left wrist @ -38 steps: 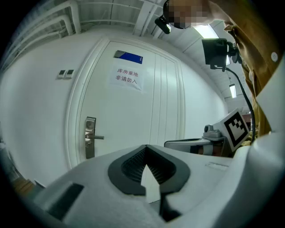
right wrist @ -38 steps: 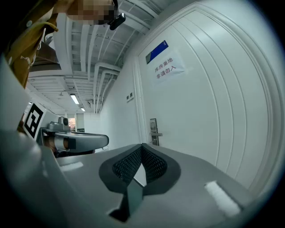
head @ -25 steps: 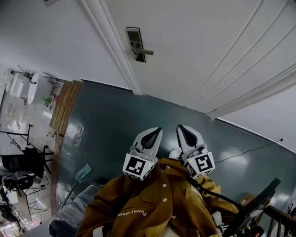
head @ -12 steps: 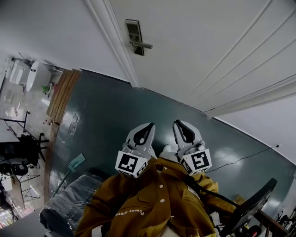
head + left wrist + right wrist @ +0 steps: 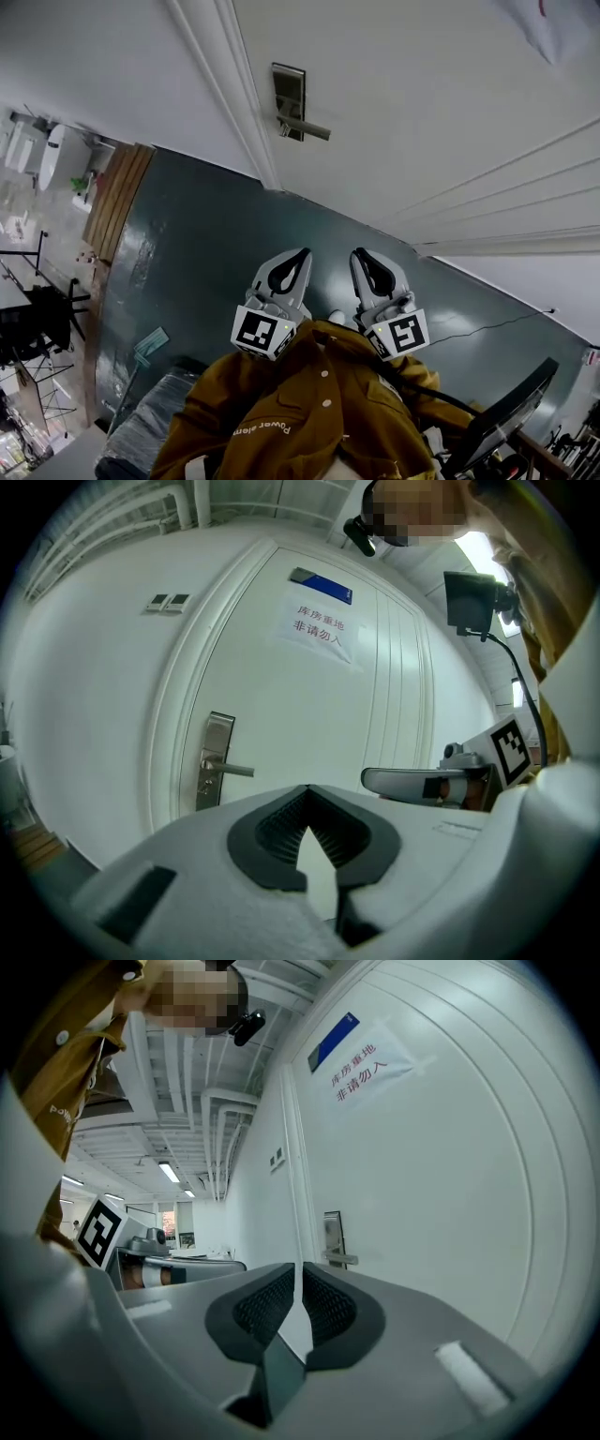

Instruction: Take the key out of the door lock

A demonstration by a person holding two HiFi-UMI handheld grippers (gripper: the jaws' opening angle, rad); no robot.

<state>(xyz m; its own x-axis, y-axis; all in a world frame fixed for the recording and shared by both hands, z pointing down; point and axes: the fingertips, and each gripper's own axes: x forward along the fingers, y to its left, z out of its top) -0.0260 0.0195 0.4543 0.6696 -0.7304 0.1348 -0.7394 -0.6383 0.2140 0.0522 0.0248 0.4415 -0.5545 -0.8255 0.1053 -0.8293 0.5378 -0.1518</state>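
Head view, target: the tall silver metal lock plate (image 5: 289,86) with its straight lever handle (image 5: 311,129) sits at the edge of the white panelled door (image 5: 422,112). The key is too small to make out.
Head view, grippers: the white left gripper (image 5: 302,253) and the white right gripper (image 5: 360,253) are side by side, well apart from the plate, which lies ahead and more in line with the left one.
Left gripper view, jaws: clenched tip to tip, nothing between them.
Left gripper view, bearing: the plate (image 5: 217,761) stands upright, up and left of the jaw line, with the lever pointing right.
Right gripper view, jaws: parted by a thin slit, empty.
Right gripper view, bearing: the plate (image 5: 333,1234) is just right of the jaw line, almost dead ahead.
Judgement: either gripper must first close the distance, and the key likely sits below the lever.
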